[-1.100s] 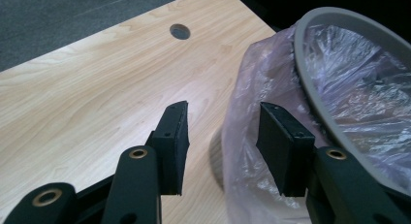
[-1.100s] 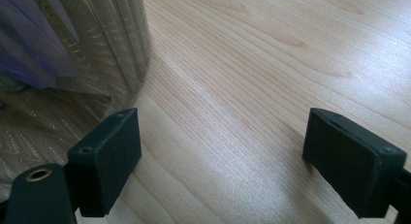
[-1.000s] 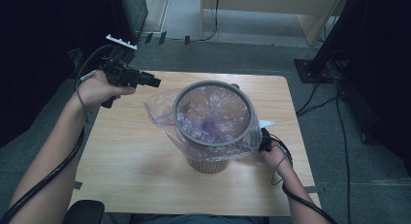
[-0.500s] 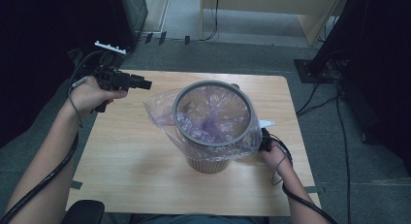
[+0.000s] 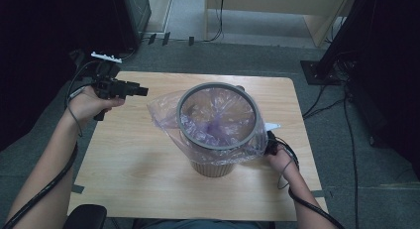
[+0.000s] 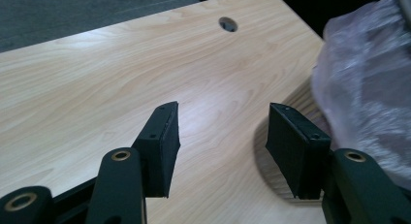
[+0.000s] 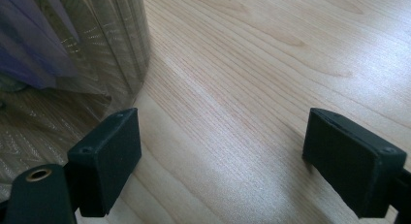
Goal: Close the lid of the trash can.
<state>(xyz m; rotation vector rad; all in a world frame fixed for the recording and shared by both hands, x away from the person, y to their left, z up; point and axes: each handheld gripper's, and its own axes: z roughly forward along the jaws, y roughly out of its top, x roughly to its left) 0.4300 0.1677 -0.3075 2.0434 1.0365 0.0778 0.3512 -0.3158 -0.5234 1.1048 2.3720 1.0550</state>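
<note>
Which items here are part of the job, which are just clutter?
In play:
- round woven waste bin with grey rim
- clear purple-tinted plastic bag liner draped over that rim
- left gripper, jaws open, just been opening, nothing between them
- right gripper, open beside the bin

Lying about:
- black cables on the grey floor
- light wooden table, only the work surface

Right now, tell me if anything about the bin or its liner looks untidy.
The clear bag lining the wastebasket sits unevenly: it billows out loosely on the side toward the left gripper, instead of hugging the grey rim ring. Nothing looks spilled or torn.
</note>
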